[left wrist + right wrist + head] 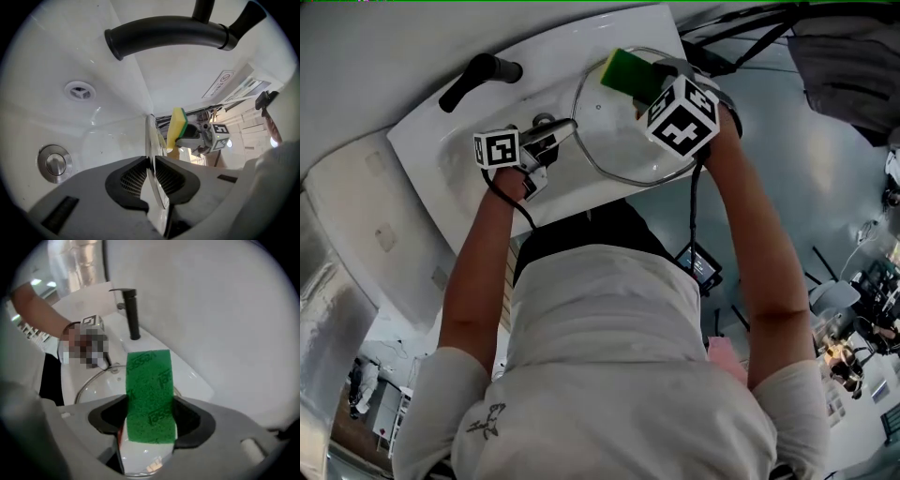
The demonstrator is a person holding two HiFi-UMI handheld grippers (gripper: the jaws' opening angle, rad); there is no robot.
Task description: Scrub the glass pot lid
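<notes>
Over the white sink [464,183], we hold the glass pot lid [614,136] by its rim. The left gripper [151,161] has its fingers drawn narrow and pinched on the metal edge, which runs straight between them. The right gripper [149,420] has its fingers clamped on a sponge [149,394], which stands out beyond the fingertips with its green scouring face towards that gripper's camera and its yellow foam behind.

The sponge [624,72] sits at the part of the rim farthest from the left fingers, just beside the glass. We cannot tell whether it touches. We judge the scrubbing step to be in hand. The next move calls for pressing the sponge flat on the glass and sweeping it back towards the left fingers, which must grip firmly so the lid does not pivot.

The lid is clear glass with a bright steel band, and the sink shows through it. We see no suds or grime on it. A black faucet [168,35] arches beyond the left fingers.
</notes>
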